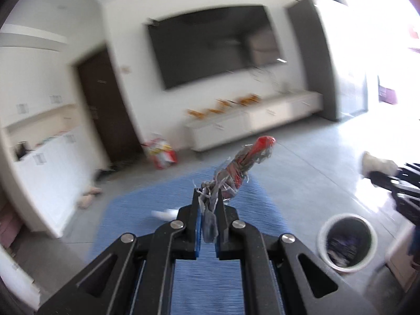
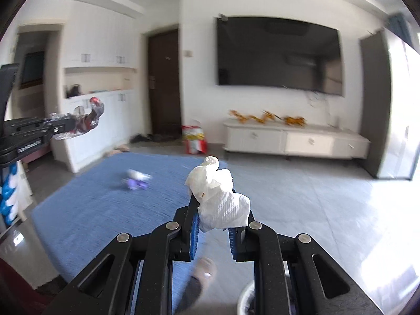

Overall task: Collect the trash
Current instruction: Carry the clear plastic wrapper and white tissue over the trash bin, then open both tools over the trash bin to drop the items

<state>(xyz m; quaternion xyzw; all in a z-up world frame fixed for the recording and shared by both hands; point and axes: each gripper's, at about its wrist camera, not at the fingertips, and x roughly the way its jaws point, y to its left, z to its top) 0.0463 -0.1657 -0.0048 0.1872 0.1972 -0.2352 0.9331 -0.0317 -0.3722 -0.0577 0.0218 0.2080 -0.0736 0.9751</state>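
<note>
wrapper pinched in left tongs, tissue in right tongs.

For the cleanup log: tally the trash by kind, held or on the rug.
Foil wrapper, in the left tongs: 1
Crumpled tissue, in the right tongs: 1
Purple-white scrap on the blue rug: 1
Total: 3
</note>
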